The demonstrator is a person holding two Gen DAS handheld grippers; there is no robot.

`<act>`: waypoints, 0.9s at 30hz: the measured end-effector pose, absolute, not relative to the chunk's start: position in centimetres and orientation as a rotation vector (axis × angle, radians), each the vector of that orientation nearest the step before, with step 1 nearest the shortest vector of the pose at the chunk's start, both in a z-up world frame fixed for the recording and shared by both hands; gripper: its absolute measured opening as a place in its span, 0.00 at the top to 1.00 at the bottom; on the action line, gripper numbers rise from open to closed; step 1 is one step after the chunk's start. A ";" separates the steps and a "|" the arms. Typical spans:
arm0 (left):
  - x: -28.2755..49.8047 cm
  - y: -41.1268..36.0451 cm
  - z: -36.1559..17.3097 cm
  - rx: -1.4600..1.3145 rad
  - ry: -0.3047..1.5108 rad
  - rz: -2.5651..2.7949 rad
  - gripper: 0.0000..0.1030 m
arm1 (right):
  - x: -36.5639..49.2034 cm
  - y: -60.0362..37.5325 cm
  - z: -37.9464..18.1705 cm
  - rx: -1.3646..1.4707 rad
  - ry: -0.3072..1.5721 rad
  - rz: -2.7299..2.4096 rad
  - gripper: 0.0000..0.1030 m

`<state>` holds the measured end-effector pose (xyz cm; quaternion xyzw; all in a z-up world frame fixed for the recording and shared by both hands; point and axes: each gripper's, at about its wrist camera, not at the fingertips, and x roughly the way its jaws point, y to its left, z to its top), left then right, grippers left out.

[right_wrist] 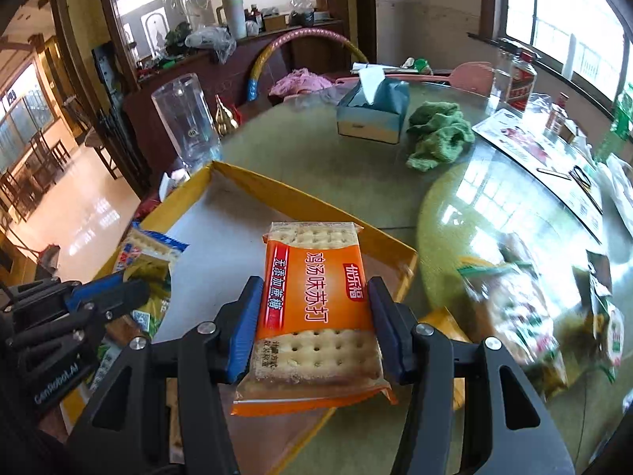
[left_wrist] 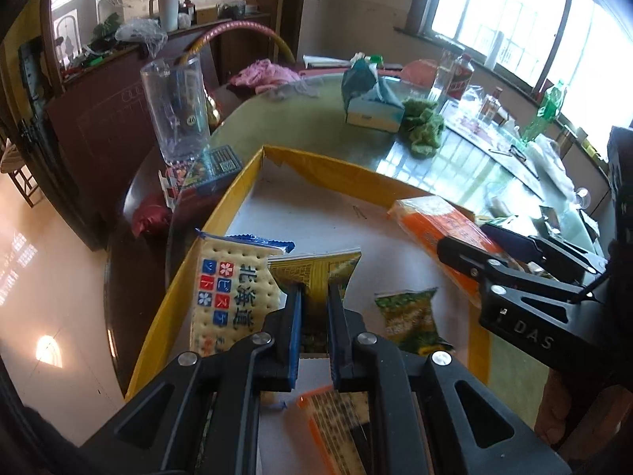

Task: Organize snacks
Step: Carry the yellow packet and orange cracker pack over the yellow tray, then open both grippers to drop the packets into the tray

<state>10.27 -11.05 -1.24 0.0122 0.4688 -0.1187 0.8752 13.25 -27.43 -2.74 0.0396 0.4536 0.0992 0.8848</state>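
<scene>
The orange cracker packet [right_wrist: 316, 308] sits clenched between the right gripper [right_wrist: 316, 304] jaws, half-open, above the yellow-rimmed tray's [right_wrist: 277, 188] right edge. The left gripper [left_wrist: 314, 316] jaws, nearly closed, pinch a yellow-green snack packet [left_wrist: 316, 271] beside the blue cracker packet [left_wrist: 231, 289] at the left wall. The tray's far half lies bare; the desk [right_wrist: 296, 146] stretches beyond.

Colourful snack packets [right_wrist: 526, 316] on the glass tabletop are motion-blurred, print unreadable. An orange-edged cracker packet [left_wrist: 336, 427] lies half hidden beneath the left gripper [left_wrist: 314, 308], cut by the bottom edge.
</scene>
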 end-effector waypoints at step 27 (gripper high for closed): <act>11.8 -11.8 -4.0 0.110 1.071 -0.231 0.70 | 15.3 -25.0 -5.8 0.030 1.020 0.275 0.38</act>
